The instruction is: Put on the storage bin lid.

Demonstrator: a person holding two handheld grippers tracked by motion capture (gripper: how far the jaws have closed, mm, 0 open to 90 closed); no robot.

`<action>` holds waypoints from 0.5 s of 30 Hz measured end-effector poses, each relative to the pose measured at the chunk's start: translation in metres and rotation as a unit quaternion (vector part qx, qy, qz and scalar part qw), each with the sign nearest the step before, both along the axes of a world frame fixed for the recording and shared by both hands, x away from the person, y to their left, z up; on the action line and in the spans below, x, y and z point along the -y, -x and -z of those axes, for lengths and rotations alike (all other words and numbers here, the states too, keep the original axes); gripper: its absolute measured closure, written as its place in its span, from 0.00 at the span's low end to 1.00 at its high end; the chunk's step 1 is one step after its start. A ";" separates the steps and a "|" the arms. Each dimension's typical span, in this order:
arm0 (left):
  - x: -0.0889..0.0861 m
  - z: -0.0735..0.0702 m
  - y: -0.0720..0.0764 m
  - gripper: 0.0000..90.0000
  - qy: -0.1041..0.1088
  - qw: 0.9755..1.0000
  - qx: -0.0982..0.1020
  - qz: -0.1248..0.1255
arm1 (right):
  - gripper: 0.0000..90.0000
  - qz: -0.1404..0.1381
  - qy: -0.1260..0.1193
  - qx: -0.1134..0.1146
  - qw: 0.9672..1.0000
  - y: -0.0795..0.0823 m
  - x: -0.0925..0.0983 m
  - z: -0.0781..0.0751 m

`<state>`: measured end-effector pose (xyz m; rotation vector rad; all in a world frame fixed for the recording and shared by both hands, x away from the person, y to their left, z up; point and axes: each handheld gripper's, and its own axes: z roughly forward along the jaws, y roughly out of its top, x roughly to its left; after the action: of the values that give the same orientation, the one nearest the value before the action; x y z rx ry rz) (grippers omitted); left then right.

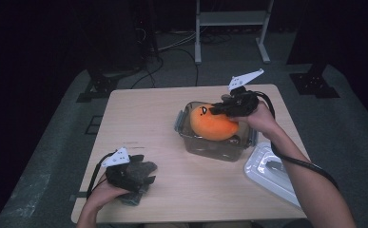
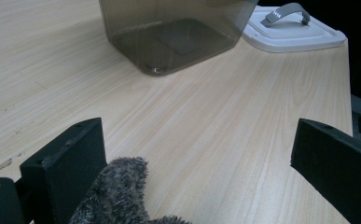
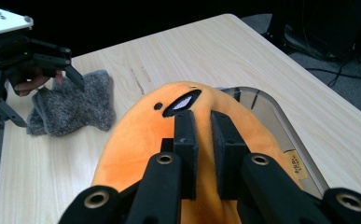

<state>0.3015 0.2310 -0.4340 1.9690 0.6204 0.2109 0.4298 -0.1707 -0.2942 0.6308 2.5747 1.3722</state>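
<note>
On the table (image 1: 139,118), largest first: clear container (image 1: 217,147) sits mid-table, its white lid (image 1: 272,173) parked just beside it so the mouth stays free. Orange plush (image 1: 212,126) hangs half inside the container, right gripper (image 3: 204,140) fingers pinched together on its fabric, likely for lowering in. Left gripper (image 2: 197,154), fingers apart, rests over the grey plush (image 1: 141,173), well away from the container, probably next.
</note>
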 end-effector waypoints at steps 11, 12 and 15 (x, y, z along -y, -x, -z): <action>0.001 0.001 0.000 0.03 -0.001 1.000 -0.003 0.003 | 0.90 0.010 0.005 -0.006 1.000 -0.009 0.003 0.008; 0.001 0.001 0.000 0.03 -0.001 1.000 -0.003 0.003 | 0.90 0.011 0.005 -0.007 1.000 -0.010 0.003 0.009; 0.001 0.001 0.000 0.03 0.000 1.000 -0.004 0.003 | 0.90 0.013 0.005 -0.008 1.000 -0.012 0.004 0.011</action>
<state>0.3014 0.2303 -0.4348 1.9728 0.6198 0.2004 0.4420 -0.1744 -0.3047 0.6723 2.5752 1.3506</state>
